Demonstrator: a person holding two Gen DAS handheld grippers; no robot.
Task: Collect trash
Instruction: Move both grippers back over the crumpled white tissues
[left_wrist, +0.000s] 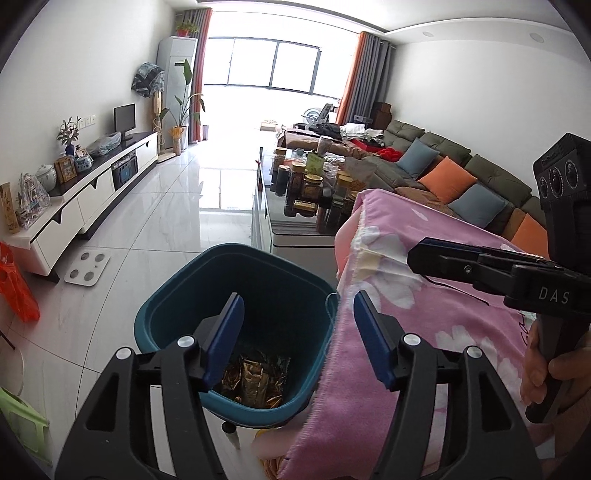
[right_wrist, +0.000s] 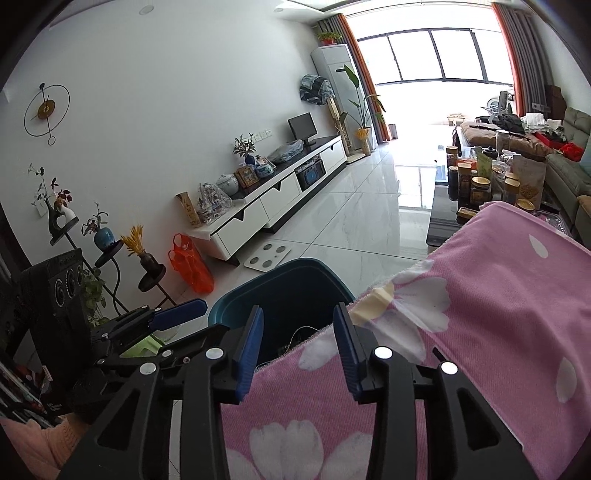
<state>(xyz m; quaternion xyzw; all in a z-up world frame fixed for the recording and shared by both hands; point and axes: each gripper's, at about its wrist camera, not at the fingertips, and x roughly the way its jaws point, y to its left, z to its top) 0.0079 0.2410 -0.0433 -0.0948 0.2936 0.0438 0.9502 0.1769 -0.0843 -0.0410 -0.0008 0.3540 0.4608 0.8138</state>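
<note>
A teal trash bin (left_wrist: 177, 314) stands on the floor beside a surface draped with a pink flowered blanket (left_wrist: 413, 295). Gold foil wrappers (left_wrist: 255, 384) lie at the bin's bottom. My left gripper (left_wrist: 299, 332) hovers over the bin's right rim, open, with nothing between its blue pads. My right gripper (right_wrist: 299, 332) is open above the blanket (right_wrist: 498, 295) edge and the bin (right_wrist: 236, 306), and it also holds nothing. In the left wrist view it reaches in from the right (left_wrist: 421, 254), held by a hand (left_wrist: 543, 365). The left gripper (right_wrist: 181, 312) shows at the left of the right wrist view.
A dark coffee table (left_wrist: 295, 229) crowded with jars stands behind the bin. A white TV cabinet (left_wrist: 92, 192) runs along the left wall, with a bathroom scale (left_wrist: 88, 266) and an orange bag (left_wrist: 16, 288) on the floor. A sofa with cushions (left_wrist: 447, 177) is at right.
</note>
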